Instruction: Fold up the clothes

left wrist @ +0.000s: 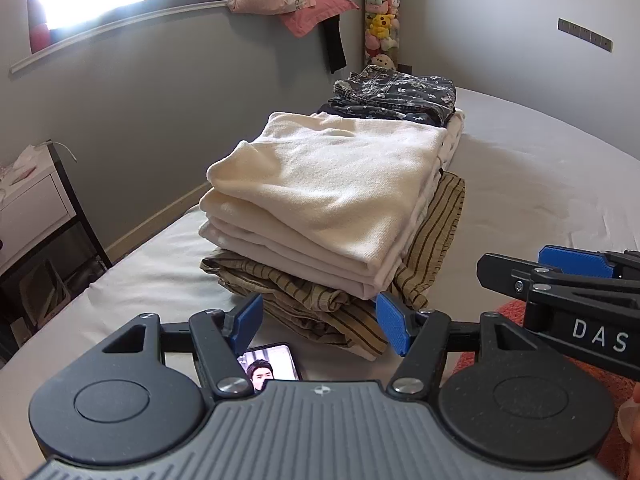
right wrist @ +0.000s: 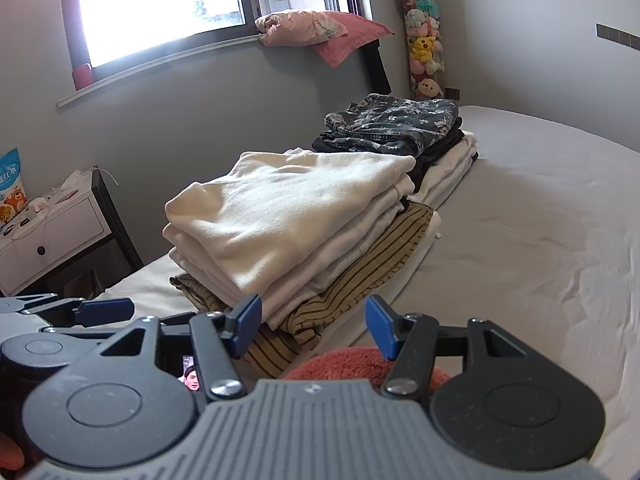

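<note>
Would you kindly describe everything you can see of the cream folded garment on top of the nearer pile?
The cream garment is a soft, slightly fuzzy knit or fleece, folded into a thick rectangle of several layers with rounded fold edges facing the cameras. It lies flat, its top lightly rumpled, on whiter folded pieces that rest on a tan striped garment on the bed. Its far edge meets the dark floral pile behind. Neither gripper touches it.

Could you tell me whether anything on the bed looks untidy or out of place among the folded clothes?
The striped garment at the bottom of the near stack is bunched and spills out past the neatly folded cream top above it. A phone with its screen lit lies on the bed beside the clothes.
</note>
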Demonstrator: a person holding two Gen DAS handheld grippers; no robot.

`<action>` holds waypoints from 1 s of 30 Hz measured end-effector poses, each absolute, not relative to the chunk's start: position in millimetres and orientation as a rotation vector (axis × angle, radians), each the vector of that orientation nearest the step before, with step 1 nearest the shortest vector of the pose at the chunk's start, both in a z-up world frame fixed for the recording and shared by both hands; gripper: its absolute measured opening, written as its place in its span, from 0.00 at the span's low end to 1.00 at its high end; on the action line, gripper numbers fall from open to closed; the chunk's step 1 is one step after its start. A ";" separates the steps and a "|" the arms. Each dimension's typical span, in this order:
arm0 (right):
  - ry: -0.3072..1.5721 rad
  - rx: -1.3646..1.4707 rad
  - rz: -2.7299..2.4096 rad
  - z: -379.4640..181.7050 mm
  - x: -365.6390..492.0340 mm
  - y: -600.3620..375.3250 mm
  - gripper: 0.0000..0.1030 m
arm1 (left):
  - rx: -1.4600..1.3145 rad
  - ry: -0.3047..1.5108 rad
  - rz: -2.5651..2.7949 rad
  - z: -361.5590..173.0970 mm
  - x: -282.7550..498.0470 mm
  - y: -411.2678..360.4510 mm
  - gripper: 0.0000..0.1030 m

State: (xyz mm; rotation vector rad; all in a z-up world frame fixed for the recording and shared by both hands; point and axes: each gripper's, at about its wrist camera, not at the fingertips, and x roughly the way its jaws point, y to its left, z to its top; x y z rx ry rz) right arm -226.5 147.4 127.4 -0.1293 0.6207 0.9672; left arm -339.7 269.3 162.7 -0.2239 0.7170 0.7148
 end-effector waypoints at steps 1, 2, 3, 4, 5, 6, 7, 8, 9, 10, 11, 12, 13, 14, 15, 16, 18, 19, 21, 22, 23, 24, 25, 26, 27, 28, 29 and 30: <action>0.622 -0.128 0.967 127.4 -226.4 147.3 0.59 | -0.222 0.717 0.716 162.9 -339.6 269.2 0.72; 0.624 -0.126 0.967 127.4 -226.3 147.2 0.59 | -0.221 0.717 0.716 163.1 -339.6 269.4 0.72; 0.625 -0.124 0.967 127.5 -226.3 147.0 0.59 | -0.220 0.717 0.717 163.4 -339.5 269.5 0.72; 0.625 -0.123 0.967 127.6 -226.4 146.9 0.59 | -0.219 0.717 0.717 163.5 -339.5 269.6 0.72; 0.625 -0.122 0.967 127.6 -226.5 146.8 0.59 | -0.218 0.718 0.718 163.6 -339.4 269.5 0.72; 0.625 -0.123 0.966 127.6 -226.7 146.8 0.59 | -0.217 0.718 0.718 163.6 -339.3 269.5 0.72; 0.624 -0.123 0.966 127.6 -226.9 146.7 0.59 | -0.218 0.718 0.718 163.7 -339.2 269.7 0.72; 0.623 -0.123 0.966 127.6 -227.1 146.6 0.59 | -0.218 0.719 0.718 163.8 -339.2 269.8 0.72; 0.623 -0.122 0.965 127.5 -227.3 146.4 0.59 | -0.217 0.718 0.718 164.0 -339.2 269.7 0.72; 0.622 -0.121 0.964 127.4 -227.6 146.2 0.59 | -0.216 0.719 0.718 164.2 -339.1 269.4 0.72; 0.620 -0.121 0.963 127.3 -227.7 146.0 0.59 | -0.213 0.720 0.719 164.3 -339.0 269.2 0.72; 0.619 -0.121 0.963 127.3 -227.9 145.9 0.59 | -0.212 0.720 0.720 164.4 -339.1 269.0 0.72; 0.619 -0.121 0.962 127.3 -228.0 145.8 0.59 | -0.211 0.719 0.720 164.5 -339.1 268.9 0.72; 0.619 -0.121 0.962 127.2 -228.1 145.8 0.59 | -0.209 0.719 0.721 164.5 -339.1 268.8 0.72; 0.619 -0.120 0.962 127.2 -228.1 145.7 0.59 | -0.207 0.719 0.721 164.5 -339.1 268.7 0.72; 0.620 -0.120 0.962 127.2 -228.1 145.7 0.59 | -0.205 0.719 0.722 164.5 -339.1 268.7 0.72; 0.620 -0.120 0.961 127.1 -228.2 145.7 0.59 | -0.202 0.719 0.722 164.5 -339.1 268.4 0.72; 0.621 -0.120 0.961 127.1 -228.2 145.7 0.59 | -0.201 0.719 0.722 164.5 -339.2 268.3 0.72; 0.621 -0.120 0.960 127.3 -228.1 145.6 0.59 | -0.201 0.720 0.721 164.9 -339.3 268.4 0.72; 0.621 -0.120 0.960 127.5 -228.2 145.5 0.59 | -0.200 0.720 0.721 165.3 -339.3 268.4 0.72; 0.620 -0.120 0.960 127.6 -228.2 145.4 0.59 | -0.198 0.720 0.721 165.6 -339.4 268.3 0.72; 0.621 -0.119 0.960 127.8 -228.1 145.4 0.59 | -0.196 0.719 0.721 166.0 -339.4 268.2 0.72; 0.620 -0.118 0.960 128.0 -228.1 145.3 0.59 | -0.195 0.719 0.720 166.4 -339.3 268.2 0.72; 0.619 -0.117 0.960 128.3 -228.2 145.2 0.59 | -0.193 0.718 0.720 166.8 -339.2 268.1 0.72; 0.618 -0.116 0.960 128.6 -228.2 145.0 0.59 | -0.192 0.717 0.720 167.2 -339.2 268.0 0.72; 0.618 -0.114 0.960 129.0 -228.3 144.7 0.59 | -0.190 0.716 0.720 167.6 -339.3 267.8 0.72; 0.617 -0.112 0.960 129.3 -228.2 144.5 0.59 | -0.188 0.714 0.720 168.0 -339.4 267.6 0.72; 0.617 -0.111 0.961 129.5 -228.2 144.3 0.59 | -0.187 0.713 0.719 168.3 -339.4 267.5 0.72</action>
